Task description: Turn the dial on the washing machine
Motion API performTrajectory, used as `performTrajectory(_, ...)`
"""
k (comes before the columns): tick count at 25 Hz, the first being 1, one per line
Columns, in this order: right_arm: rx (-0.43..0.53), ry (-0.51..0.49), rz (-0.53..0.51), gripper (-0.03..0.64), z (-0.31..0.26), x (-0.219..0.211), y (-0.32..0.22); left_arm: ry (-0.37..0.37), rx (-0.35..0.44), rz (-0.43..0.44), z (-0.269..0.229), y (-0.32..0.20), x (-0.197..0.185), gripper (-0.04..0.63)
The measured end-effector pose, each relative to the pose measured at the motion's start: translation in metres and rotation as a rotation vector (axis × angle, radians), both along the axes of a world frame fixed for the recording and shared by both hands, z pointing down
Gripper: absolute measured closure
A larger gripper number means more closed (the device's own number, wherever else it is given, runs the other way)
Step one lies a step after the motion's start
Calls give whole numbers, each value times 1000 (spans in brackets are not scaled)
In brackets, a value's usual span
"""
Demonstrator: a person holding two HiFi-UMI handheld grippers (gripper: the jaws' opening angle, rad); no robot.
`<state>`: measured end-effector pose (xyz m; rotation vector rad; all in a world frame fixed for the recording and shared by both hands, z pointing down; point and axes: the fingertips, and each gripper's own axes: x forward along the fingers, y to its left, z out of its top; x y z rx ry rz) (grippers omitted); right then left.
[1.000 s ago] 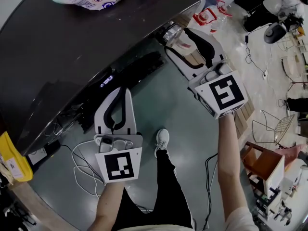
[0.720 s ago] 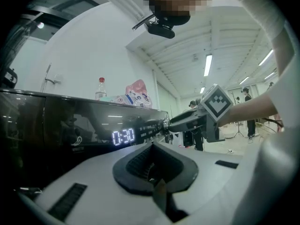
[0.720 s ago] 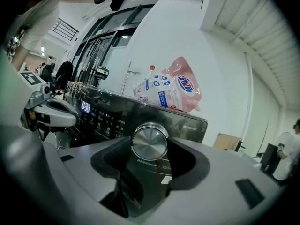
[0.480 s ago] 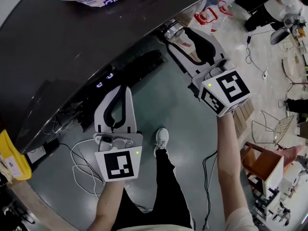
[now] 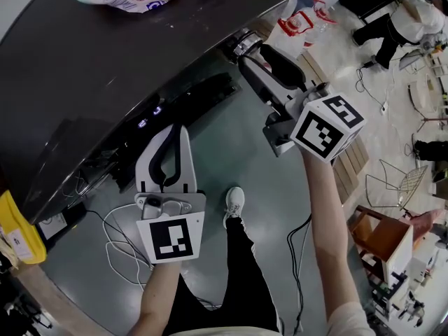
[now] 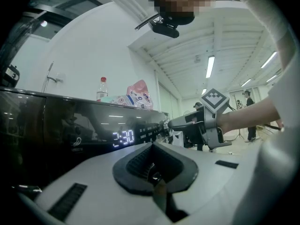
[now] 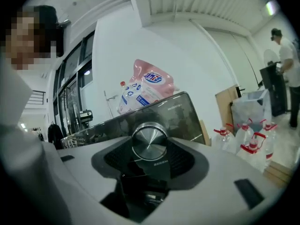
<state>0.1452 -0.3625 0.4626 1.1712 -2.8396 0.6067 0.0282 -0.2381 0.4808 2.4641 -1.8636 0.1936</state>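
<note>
My right gripper point(image 5: 249, 56) pinches the dial point(image 7: 149, 142) on the washing machine's point(image 5: 105, 75) front panel, its jaws having just been closing on it. My left gripper point(image 5: 175, 133) hangs beside the panel, jaws pressed together on nothing.

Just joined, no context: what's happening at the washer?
A person works two handheld grippers at the washing machine. The right gripper is clamped on the dial, its jaws having just closed a little around it. The left gripper hangs shut and empty in front of the panel, whose display reads 2:30.

The lit display point(image 6: 124, 137) on the washing machine point(image 6: 56, 125) reads 2:30.
</note>
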Motion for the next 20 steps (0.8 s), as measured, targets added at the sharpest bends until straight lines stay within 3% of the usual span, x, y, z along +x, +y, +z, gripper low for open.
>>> performTrajectory(4,-78,-101,-3,430,2,-3,4,0,-5,6,0,1,3,597)
performTrajectory(6,-73,-97,-4,430,2,-3,4,-1,-5,7,0,1,3,597)
performTrajectory(15,136,164,-3,396,-5,-5,4,-16,-11,9,0,4,-1,595)
performTrajectory(20,199,233,-22,393,-10,-6,4,-12,-13,5,1,5,-2,597)
